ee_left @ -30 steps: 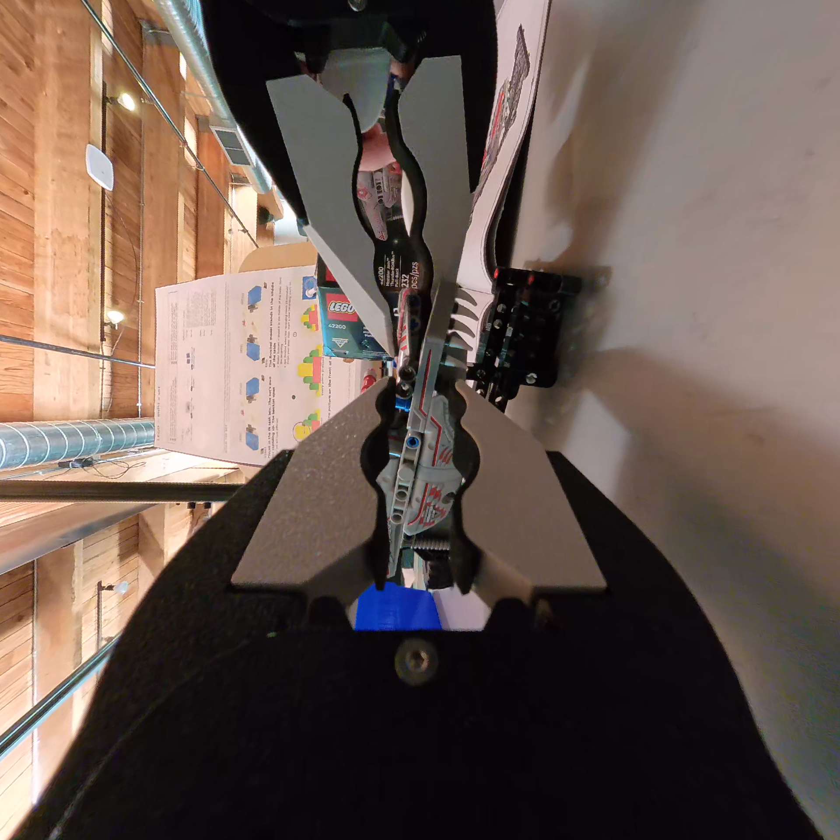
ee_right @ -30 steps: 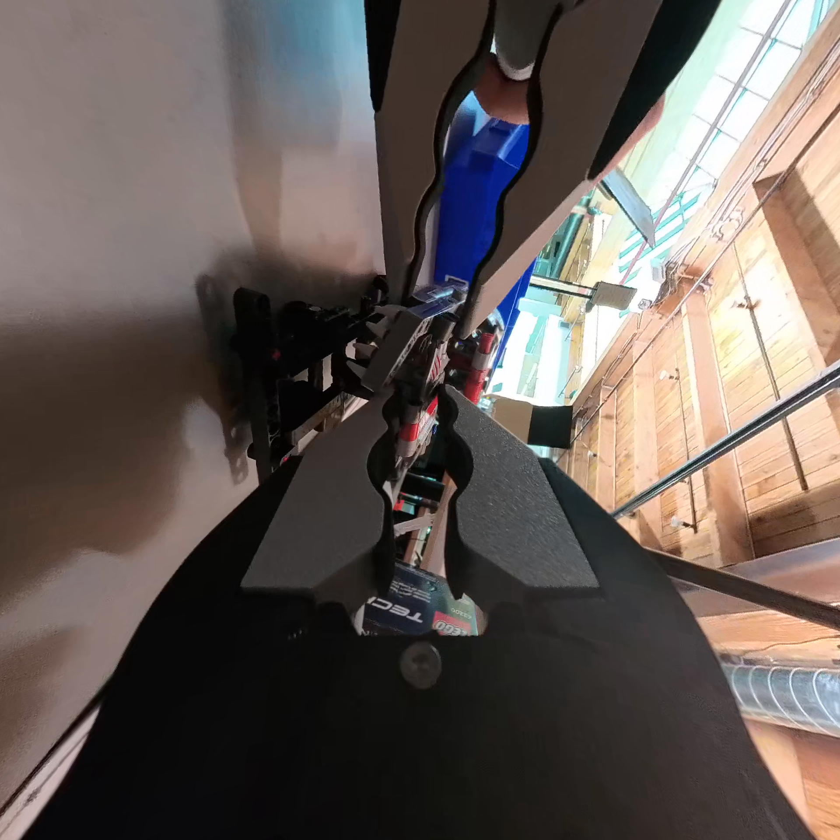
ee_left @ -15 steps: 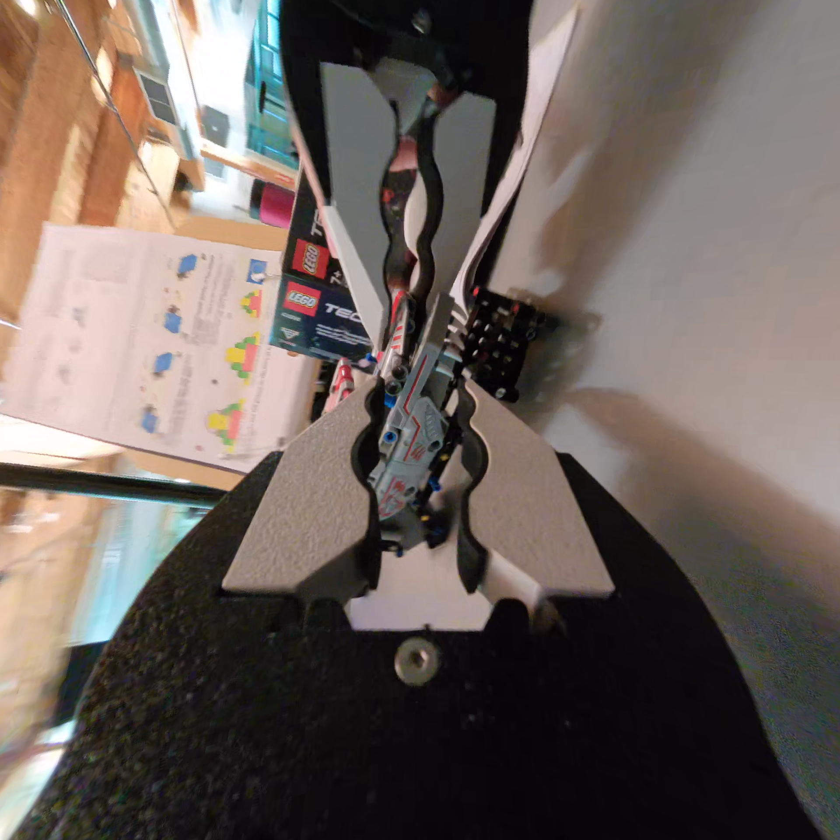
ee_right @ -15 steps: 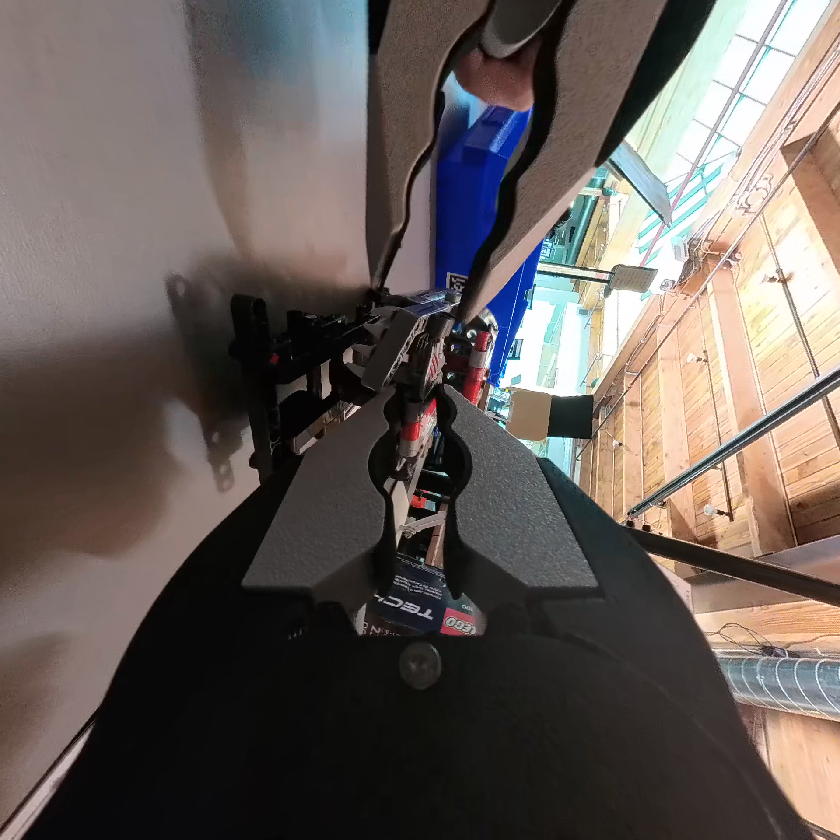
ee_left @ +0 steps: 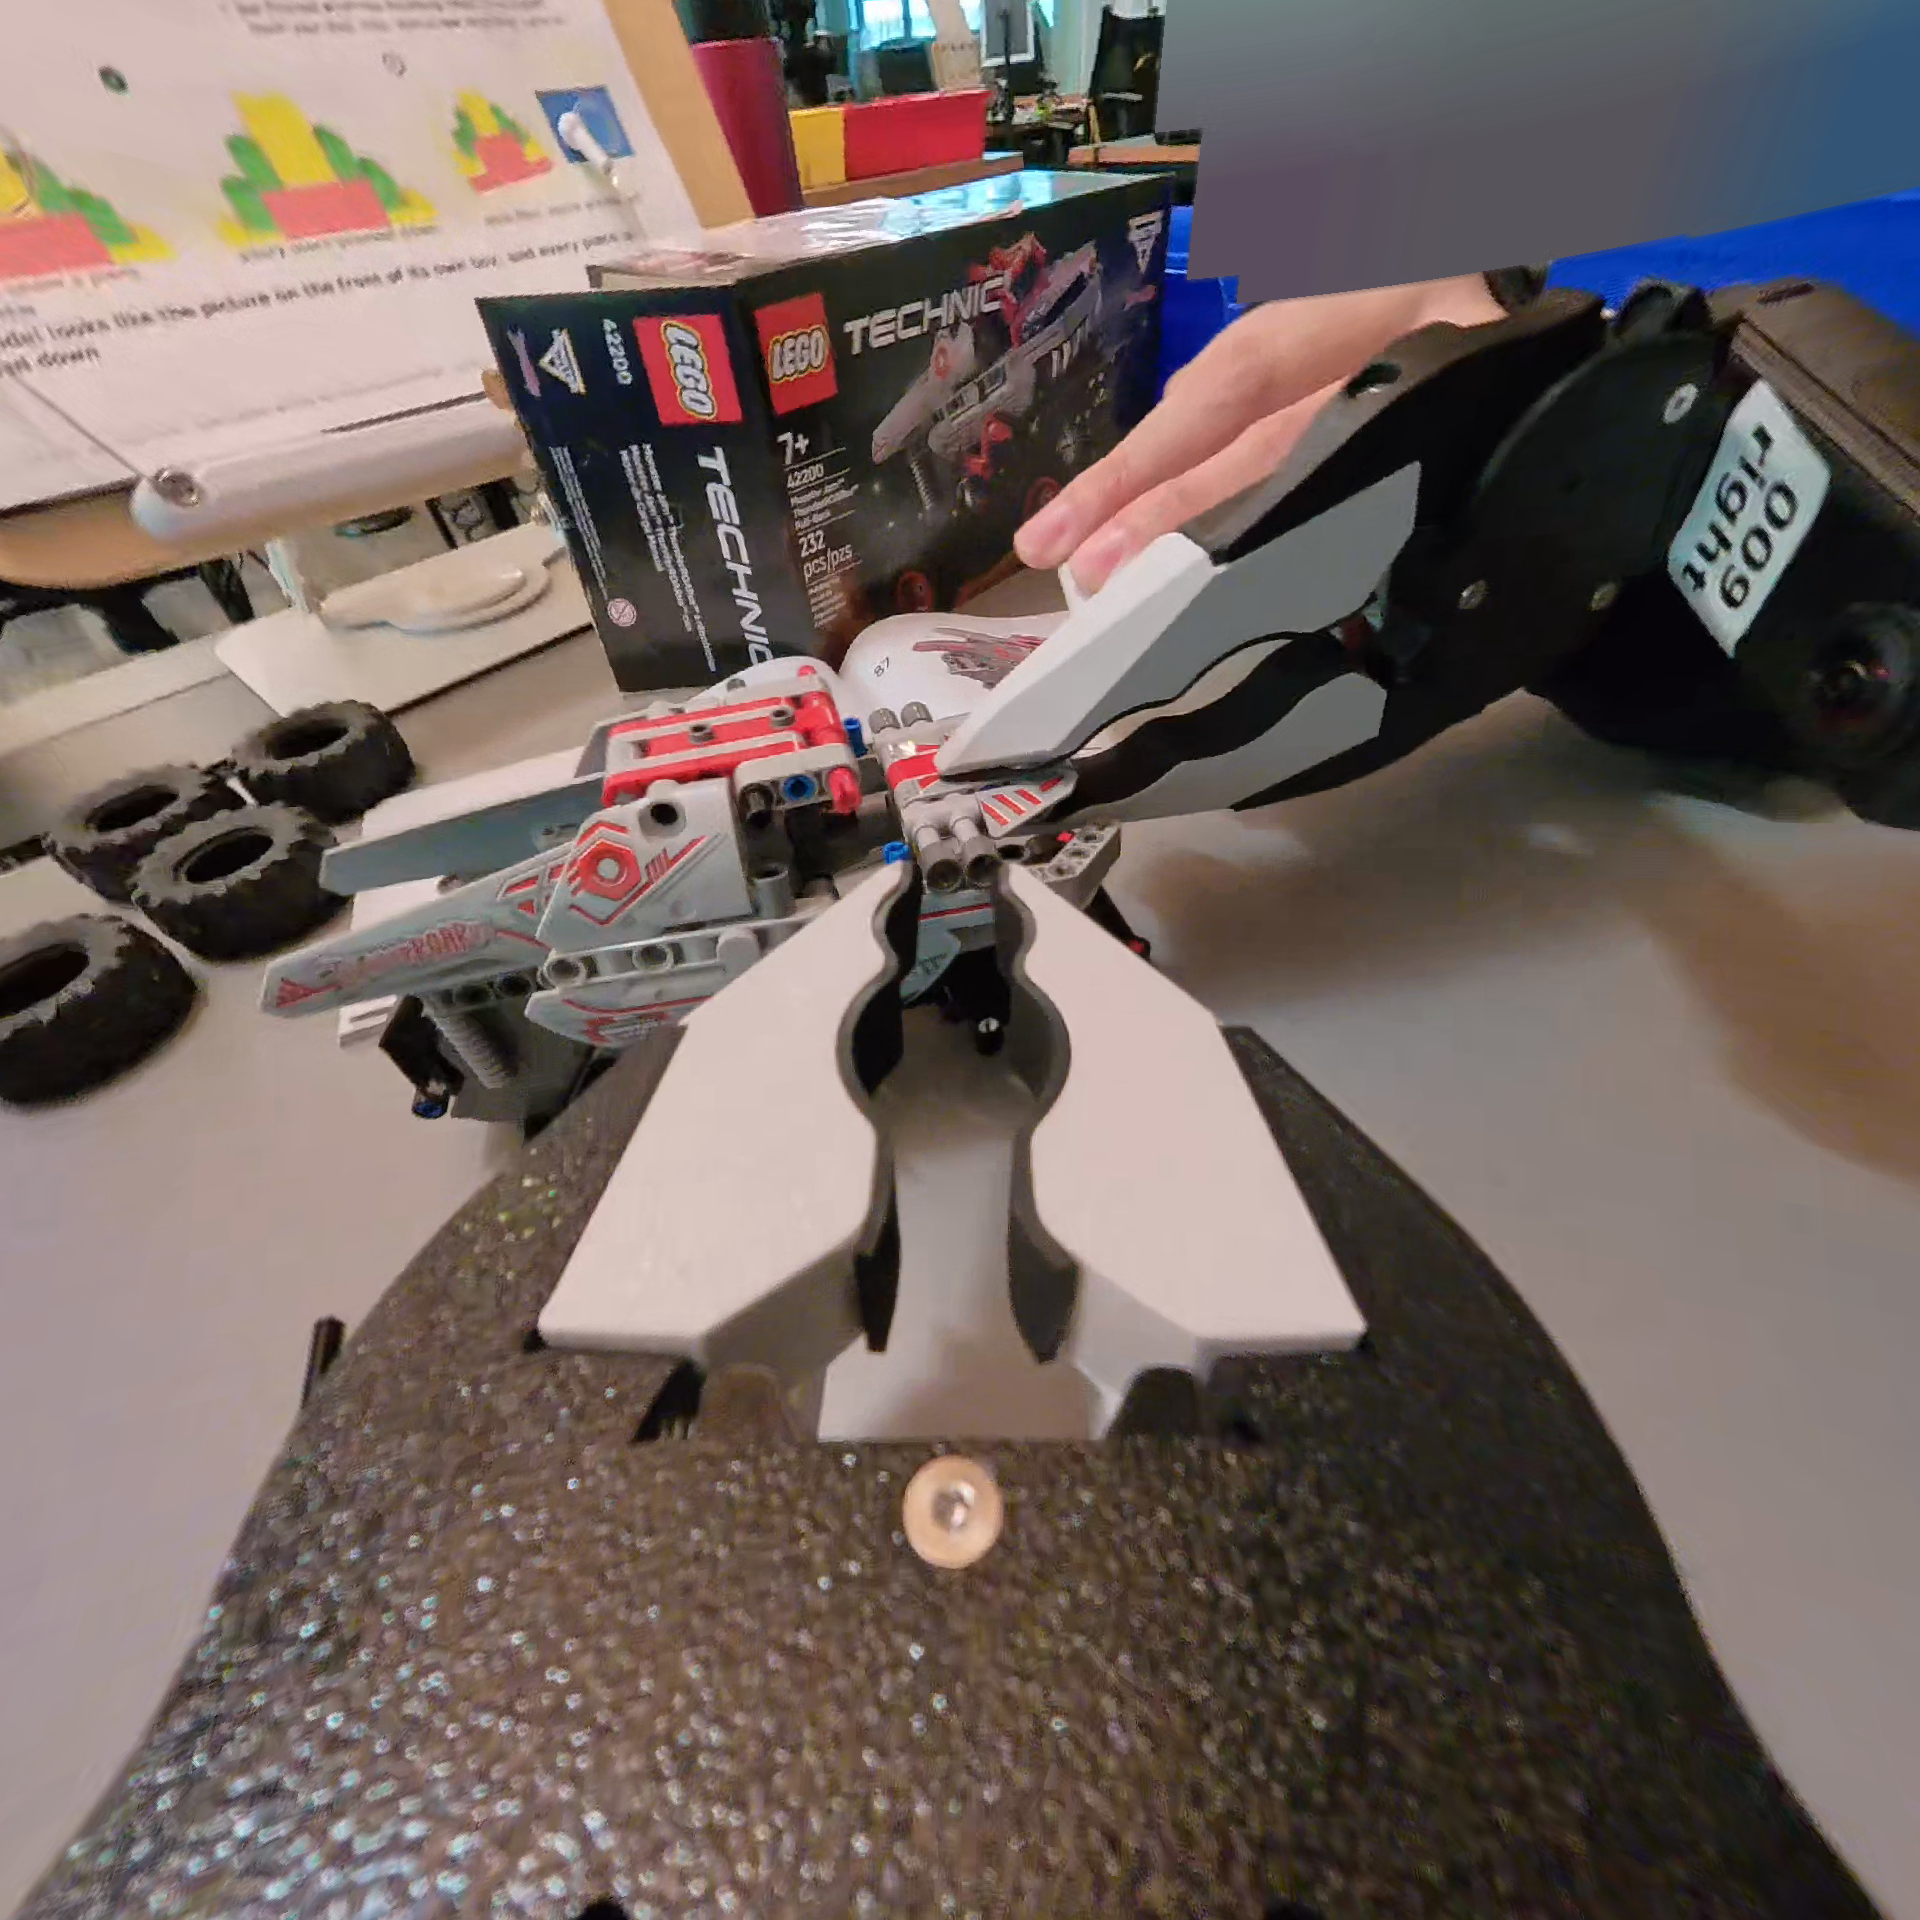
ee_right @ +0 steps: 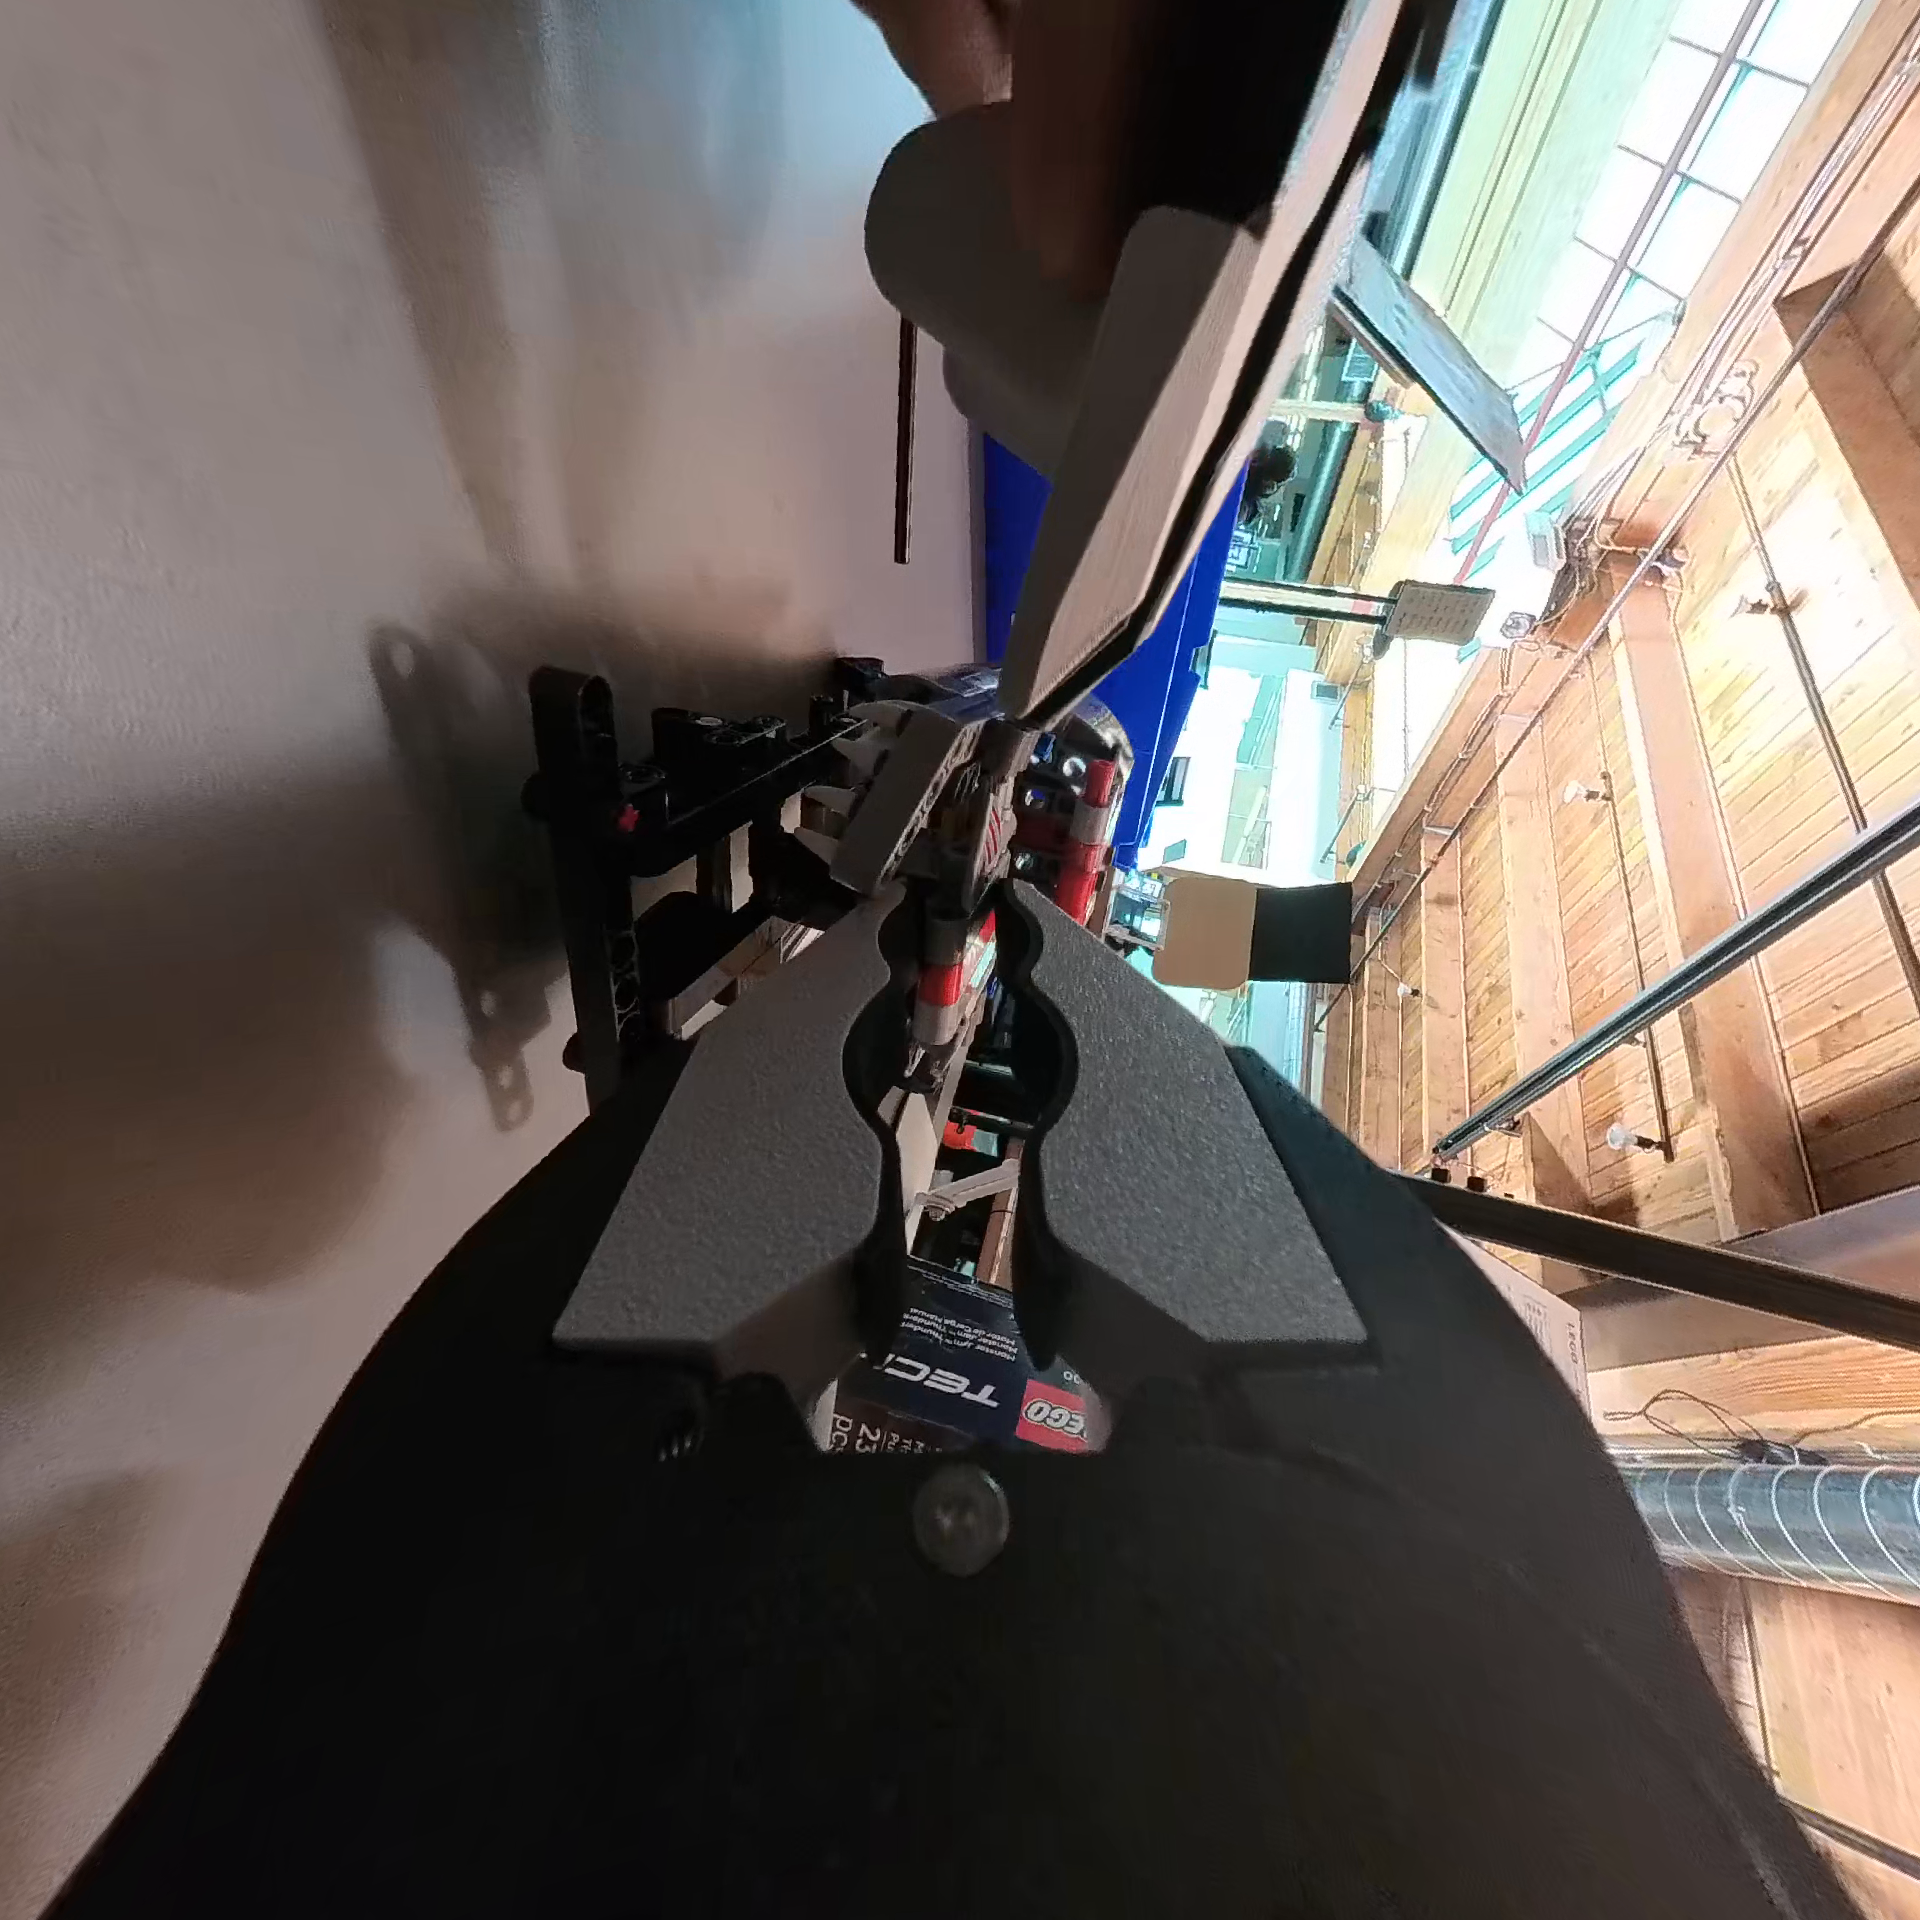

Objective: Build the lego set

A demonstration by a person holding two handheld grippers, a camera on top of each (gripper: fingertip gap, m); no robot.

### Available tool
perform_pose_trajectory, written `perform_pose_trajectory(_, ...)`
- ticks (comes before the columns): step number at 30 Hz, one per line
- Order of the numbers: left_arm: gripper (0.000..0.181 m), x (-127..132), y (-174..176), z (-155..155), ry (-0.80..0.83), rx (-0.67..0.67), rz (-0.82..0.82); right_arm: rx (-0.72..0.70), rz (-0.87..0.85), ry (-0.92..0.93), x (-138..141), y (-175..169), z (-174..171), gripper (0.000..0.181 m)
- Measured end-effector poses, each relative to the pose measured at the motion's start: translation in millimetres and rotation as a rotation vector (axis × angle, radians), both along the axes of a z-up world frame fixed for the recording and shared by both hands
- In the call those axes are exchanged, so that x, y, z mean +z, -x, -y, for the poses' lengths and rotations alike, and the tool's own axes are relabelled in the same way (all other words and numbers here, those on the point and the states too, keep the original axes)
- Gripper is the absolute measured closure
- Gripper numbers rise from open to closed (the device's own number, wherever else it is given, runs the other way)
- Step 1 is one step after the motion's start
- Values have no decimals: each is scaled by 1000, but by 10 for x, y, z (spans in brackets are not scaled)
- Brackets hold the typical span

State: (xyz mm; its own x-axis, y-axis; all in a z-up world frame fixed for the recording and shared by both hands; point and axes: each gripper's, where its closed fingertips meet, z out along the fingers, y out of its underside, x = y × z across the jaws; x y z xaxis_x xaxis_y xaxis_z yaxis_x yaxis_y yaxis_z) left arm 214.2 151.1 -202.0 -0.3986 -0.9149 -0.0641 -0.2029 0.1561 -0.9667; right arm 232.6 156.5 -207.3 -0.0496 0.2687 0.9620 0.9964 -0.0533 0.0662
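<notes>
In the left wrist view, the model (ee_left: 665,894) is seen standing on the desk (ee_left: 1455,1039) before the box (ee_left: 831,436), with tyres (ee_left: 208,862) lying to its left. The left tongs (ee_left: 951,883) are parted, their tips at the model's rear end without gripping it. The right tongs (ee_left: 997,769), held by a hand (ee_left: 1174,457), are clenched on the model's top.

In the right wrist view, the right tongs (ee_right: 951,904) are seen clamped on a red-and-grey part of the model (ee_right: 935,800); the left tongs (ee_right: 1023,707) touch it from beyond.
</notes>
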Motion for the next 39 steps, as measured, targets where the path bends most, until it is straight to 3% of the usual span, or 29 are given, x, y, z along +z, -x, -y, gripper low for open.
perform_pose_trajectory(9, 175, -15, -5, -23, -109, 105, 31, -25, -31, -13, -6, 4, -30, 171)
perform_pose_trajectory(12, 176, -5, -12, -30, -78, 120, 32, -34, -20, -19, -4, -3, -38, 171)
perform_pose_trajectory(39, 176, -64, -25, -51, -99, 132, 3, -50, 89, -44, -54, -23, -106, 171)
